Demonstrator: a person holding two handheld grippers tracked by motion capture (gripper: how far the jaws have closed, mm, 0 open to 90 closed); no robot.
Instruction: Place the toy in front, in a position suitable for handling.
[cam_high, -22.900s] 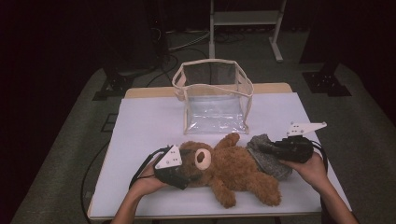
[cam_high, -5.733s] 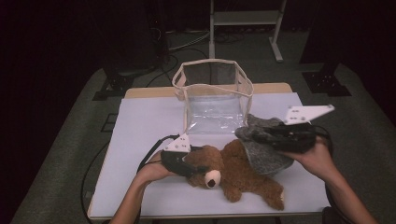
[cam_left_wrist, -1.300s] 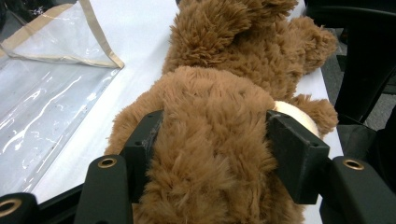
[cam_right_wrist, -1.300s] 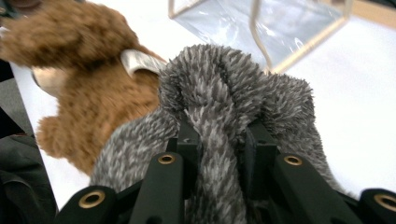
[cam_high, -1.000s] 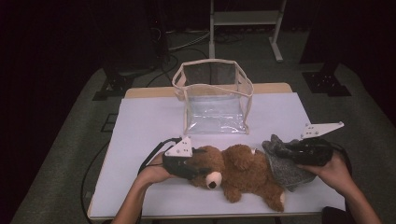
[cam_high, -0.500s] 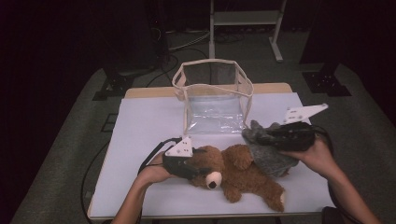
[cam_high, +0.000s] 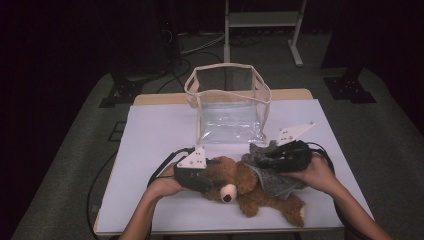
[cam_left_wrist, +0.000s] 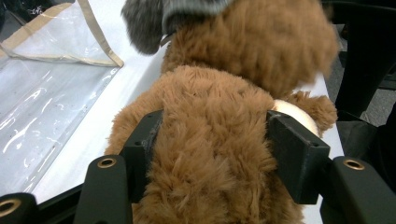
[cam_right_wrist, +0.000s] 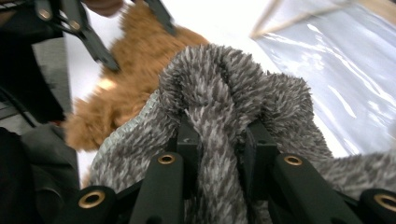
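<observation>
Left tongs (cam_left_wrist: 212, 140) pinching teddy bear (cam_high: 250, 187) on table (cam_high: 160, 135), right tongs (cam_right_wrist: 219, 135) pinching grey fuzzy cloth (cam_right_wrist: 233, 88) over bear's body

Bystanders on the white desk (cam_high: 155, 130)

A clear plastic bag with beige trim (cam_high: 229, 102) stands open at twelve o'clock on the desk; a white metal stand (cam_high: 260, 20) rises on the floor beyond.

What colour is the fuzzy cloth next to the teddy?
The fuzzy cloth is grey flecked with white, clearest in the right gripper view.
</observation>
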